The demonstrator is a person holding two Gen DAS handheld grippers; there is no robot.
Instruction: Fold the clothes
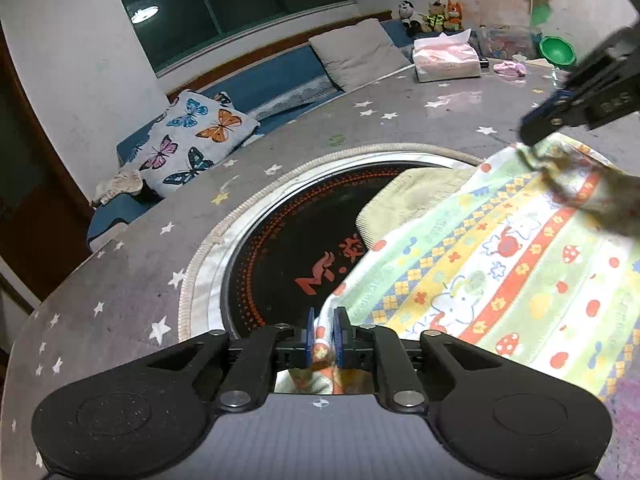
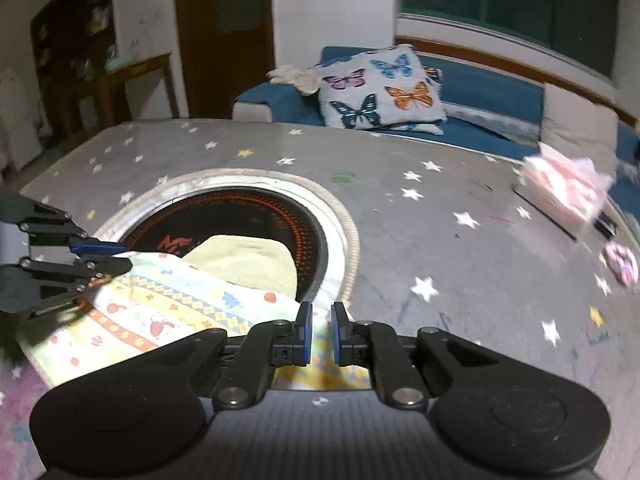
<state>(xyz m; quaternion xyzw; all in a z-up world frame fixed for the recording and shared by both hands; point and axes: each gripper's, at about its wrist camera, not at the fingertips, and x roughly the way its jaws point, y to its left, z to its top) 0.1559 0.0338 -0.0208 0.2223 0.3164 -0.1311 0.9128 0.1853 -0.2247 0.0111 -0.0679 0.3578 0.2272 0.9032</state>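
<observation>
A colourful striped terry towel printed with mushrooms, flowers and cartoon animals (image 1: 492,264) lies spread on the grey star-patterned worktop (image 1: 120,280), its far part draped over the round black inset hob with orange markings (image 1: 280,248) set in the middle. A plain cream cloth (image 1: 404,200) lies under the towel's far edge, partly on the hob.

The left gripper (image 1: 323,334) holds its blue-padded jaws at a narrow gap with a bunched corner of the towel between them; the cloth fills the gap and appears pinched. In the right wrist view the same gripper (image 2: 116,258) sits at the towel's left corner.

The right gripper (image 2: 321,332) also stands narrow, its jaws slightly apart over the towel's near right edge; cloth shows in and behind the gap, but whether the pads press on it cannot be told. From the left wrist view that gripper (image 1: 532,130) hangs at the towel's far right corner, blurred.

Beyond the worktop stands a blue sofa (image 2: 480,92) with a butterfly-print cushion (image 2: 380,88). A pink-and-white tissue pack (image 1: 446,60) rests near the worktop's far edge.
</observation>
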